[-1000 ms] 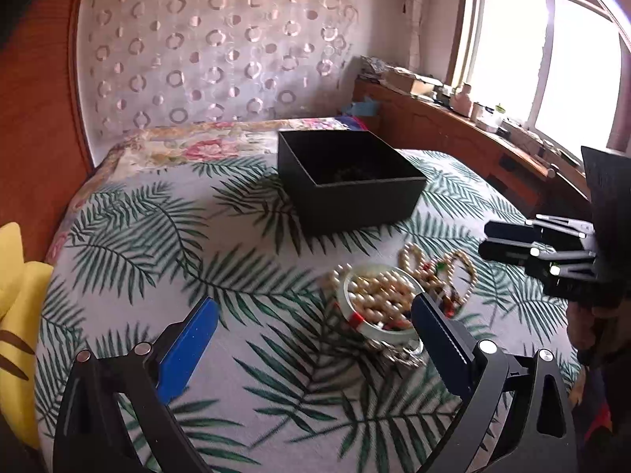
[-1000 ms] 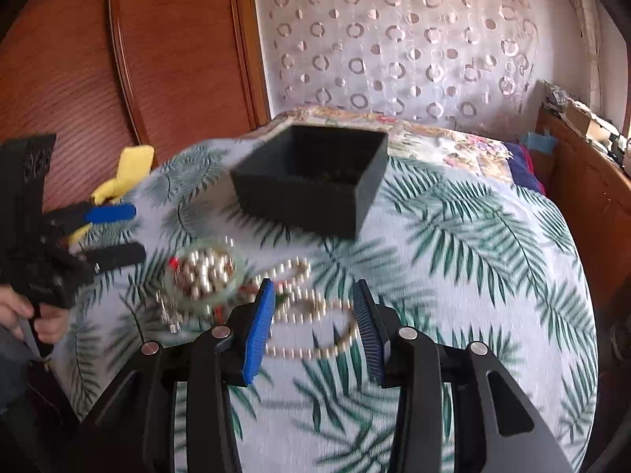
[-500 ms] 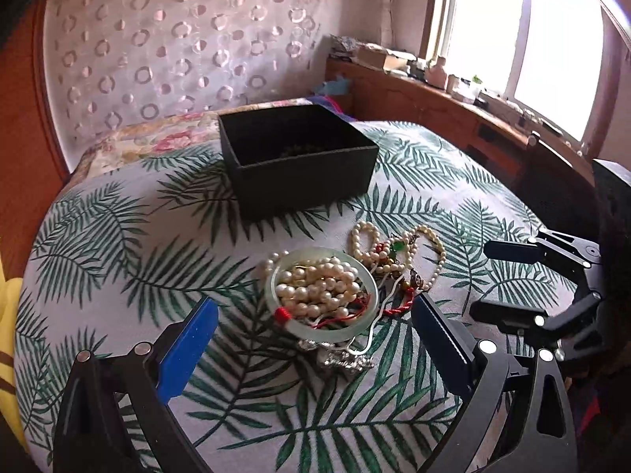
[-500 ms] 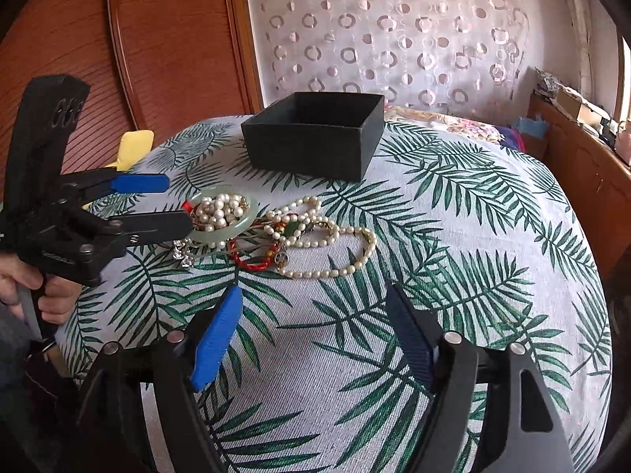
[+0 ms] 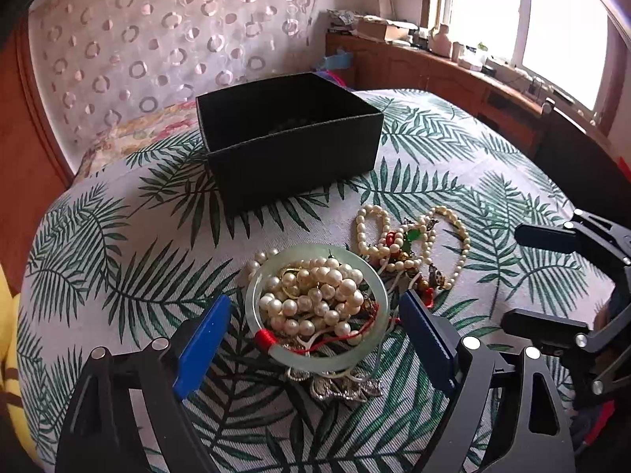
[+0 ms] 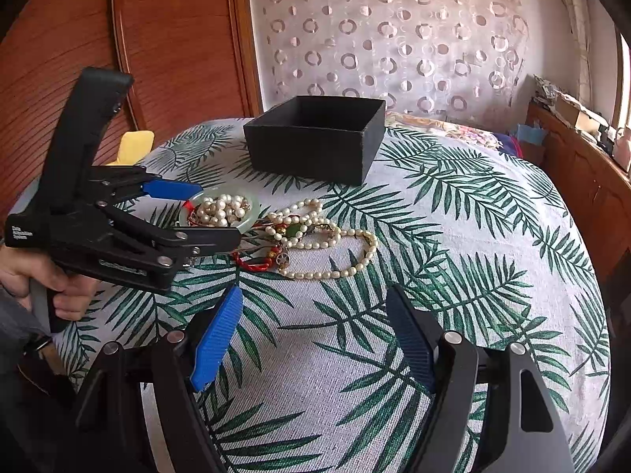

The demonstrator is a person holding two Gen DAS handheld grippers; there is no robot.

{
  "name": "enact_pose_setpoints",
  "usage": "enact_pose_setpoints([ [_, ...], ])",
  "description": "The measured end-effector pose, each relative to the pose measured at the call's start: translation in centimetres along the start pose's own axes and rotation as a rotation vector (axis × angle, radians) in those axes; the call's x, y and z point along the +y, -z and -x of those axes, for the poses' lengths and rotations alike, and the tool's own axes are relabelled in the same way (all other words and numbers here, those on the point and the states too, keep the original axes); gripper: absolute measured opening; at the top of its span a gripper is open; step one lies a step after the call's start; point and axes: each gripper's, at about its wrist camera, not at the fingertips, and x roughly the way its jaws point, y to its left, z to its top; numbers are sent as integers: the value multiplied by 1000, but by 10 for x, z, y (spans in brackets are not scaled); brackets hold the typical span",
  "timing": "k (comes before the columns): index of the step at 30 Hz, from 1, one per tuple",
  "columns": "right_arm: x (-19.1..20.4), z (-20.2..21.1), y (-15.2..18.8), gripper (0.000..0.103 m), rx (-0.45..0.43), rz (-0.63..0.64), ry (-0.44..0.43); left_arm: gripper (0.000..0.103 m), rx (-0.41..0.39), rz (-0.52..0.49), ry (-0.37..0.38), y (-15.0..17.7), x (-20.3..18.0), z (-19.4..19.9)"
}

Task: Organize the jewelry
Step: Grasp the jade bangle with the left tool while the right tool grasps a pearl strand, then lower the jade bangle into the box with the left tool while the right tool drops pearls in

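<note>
A pale green jade bangle [image 5: 319, 358] lies on the palm-leaf cloth with a heap of pearls [image 5: 315, 299] inside it. My left gripper [image 5: 314, 298] straddles it. Its jaws are closing, and the blue pads stand a little off the rim on either side. The right wrist view shows the same left gripper [image 6: 217, 213] around the bangle [image 6: 252, 216]. To the right lie a long pearl necklace [image 5: 457, 228] and a red cord bracelet [image 6: 252, 264]. My right gripper [image 6: 315, 295] hovers open over bare cloth, short of the necklace [image 6: 327, 274]. A black open box [image 5: 292, 157] stands behind the pile.
A silver ornament [image 5: 343, 386] pokes out under the bangle's near rim. A yellow cushion [image 6: 134, 144] sits at the left edge by the wooden panel [image 6: 165, 39]. A wooden cabinet [image 5: 453, 79] with clutter runs under the window on the right. The cloth [image 6: 473, 236] drops away at its rounded edges.
My left gripper has come forward and down until it straddles the bangle, and its jaws have narrowed a little. The right gripper opened wider and drew back from the necklace, then held still.
</note>
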Motion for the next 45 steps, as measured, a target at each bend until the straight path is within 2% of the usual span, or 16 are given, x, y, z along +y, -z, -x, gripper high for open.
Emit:
enact_pose_setpoints([
  [4,0,0,1,77,-3,-1,1,84,8,-8,-10,-3,0,-5],
  [5,1,0,0,77,-3,0,1,80,5,-6,-9,-3,0,-5],
  [6,0,0,0,77,-2,1,1,71,3,-4,-7,-4,1,-4],
  [7,0,0,0,77,-2,1,0,69,2,-1,6,-4,1,-3],
  [12,1,0,1,77,-1,0,0,69,-19,13,5,-2,1,4],
  [19,1,-4,-2,76,14,1,-6,69,-96,59,29,2,8,33],
  [20,0,-5,-3,73,21,1,-15,69,-105,62,27,3,9,37],
  [22,-3,-8,-8,59,34,6,-19,69,-123,79,27,4,11,43],
  [25,-7,-9,-16,50,38,20,-20,69,-145,110,40,8,16,51],
  [28,-11,-17,-27,36,56,45,-6,69,-155,121,40,10,19,56],
  [36,-34,-47,-41,28,120,49,29,69,-178,136,44,15,25,65],
  [41,-38,-59,-43,14,147,72,67,69,-178,135,47,15,26,66],
  [42,-36,-60,-44,5,150,79,65,69,-178,134,48,15,26,67],
  [45,-31,-58,-42,5,148,131,88,69,-178,134,49,15,26,67],
])
